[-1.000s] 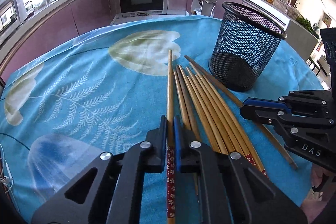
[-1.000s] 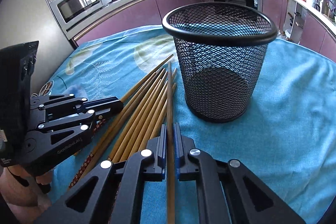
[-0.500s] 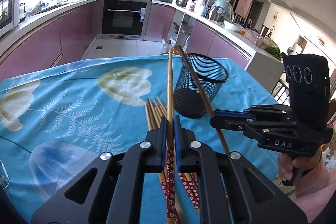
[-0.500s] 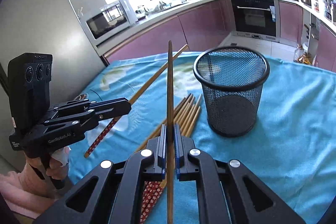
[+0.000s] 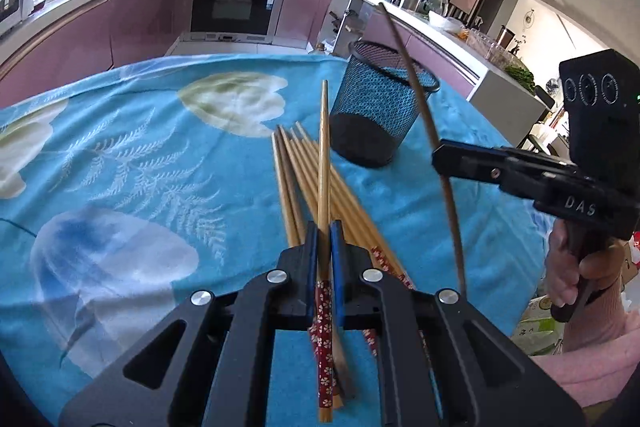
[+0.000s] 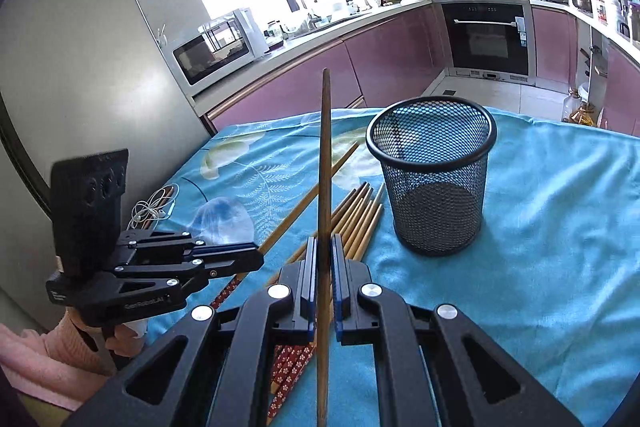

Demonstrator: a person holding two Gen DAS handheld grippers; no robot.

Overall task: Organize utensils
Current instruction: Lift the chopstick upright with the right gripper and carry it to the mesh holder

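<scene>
Aloft, each claw, left (image 5: 324, 239) and right (image 6: 324, 251), clenches one chopstick (image 5: 323, 163); next, tip both into the far basket (image 6: 432, 171).

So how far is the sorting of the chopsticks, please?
Nothing looks stored yet: the mesh cup appears empty. In hand: the left gripper is shut on a light chopstick with a red floral end, and the right gripper is shut on a darker chopstick, both lifted off the cloth. Left: both held sticks and the chopstick pile on the blue tablecloth.
</scene>
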